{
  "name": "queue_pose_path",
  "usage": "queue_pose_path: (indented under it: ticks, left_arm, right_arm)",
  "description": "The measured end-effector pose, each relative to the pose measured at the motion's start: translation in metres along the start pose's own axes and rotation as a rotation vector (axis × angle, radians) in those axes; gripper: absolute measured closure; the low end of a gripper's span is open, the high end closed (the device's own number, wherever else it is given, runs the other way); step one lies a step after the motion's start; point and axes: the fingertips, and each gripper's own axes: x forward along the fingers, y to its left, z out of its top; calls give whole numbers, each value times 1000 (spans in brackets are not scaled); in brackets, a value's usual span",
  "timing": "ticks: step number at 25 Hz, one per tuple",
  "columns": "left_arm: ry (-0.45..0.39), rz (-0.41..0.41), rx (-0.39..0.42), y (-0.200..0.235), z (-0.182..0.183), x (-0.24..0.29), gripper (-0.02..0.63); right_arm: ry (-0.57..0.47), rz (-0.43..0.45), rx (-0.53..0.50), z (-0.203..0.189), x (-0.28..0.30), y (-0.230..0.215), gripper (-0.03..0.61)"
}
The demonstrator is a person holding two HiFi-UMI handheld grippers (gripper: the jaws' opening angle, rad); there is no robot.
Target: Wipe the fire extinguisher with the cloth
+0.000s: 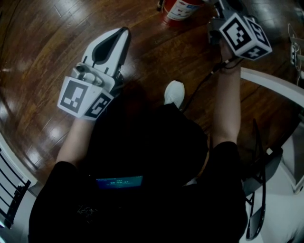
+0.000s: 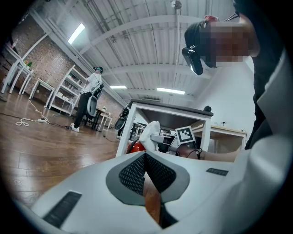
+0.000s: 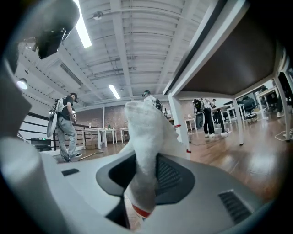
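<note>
Head view: fire extinguisher [image 1: 179,9] stands on the floor [image 1: 42,57] at 12 o'clock. Right gripper [image 1: 218,13] is just beside it at 1, left gripper [image 1: 122,35] at 10, apart.
Left gripper view: jaws together, empty.
Right gripper view: jaws clamped on the cloth [image 3: 145,146].
Risks: the unbraced extinguisher may tip under a wiping push, and the cloth could slip free.

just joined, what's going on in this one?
A person stands on a wood floor with a claw in each hand. The right claw is shut on a white cloth and is held up beside the red fire extinguisher, which stands on the floor. I can't tell whether the cloth touches it. The left claw is shut with nothing in it and is held off to the side, away from the extinguisher.
</note>
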Motion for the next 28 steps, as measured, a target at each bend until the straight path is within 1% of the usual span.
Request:
queue_pose_path:
  ticks: [4,8,12,18,24,28]
  left_arm:
    - [1,4,-5,6,-1,0,612]
    - [4,1,-13,7,-5,3,612]
    - [9,-1,-18,6,-8,4,612]
    - [10,0,-17,6,-9,7,612]
    - [14,5,-13,5,-11,5,612]
    - [16,11,-10,5,-12,2,612]
  right_arm:
    - [1,7,49,-18,0,6,448]
    - [7,17,33,-35,-3,13,448]
    - [4,19,50,-44,-8,14,449]
    - [5,27,59,-67,-19,21,449]
    - [151,31,69,-136,-11,19,449]
    - [228,26,83,-171,-5,16,449]
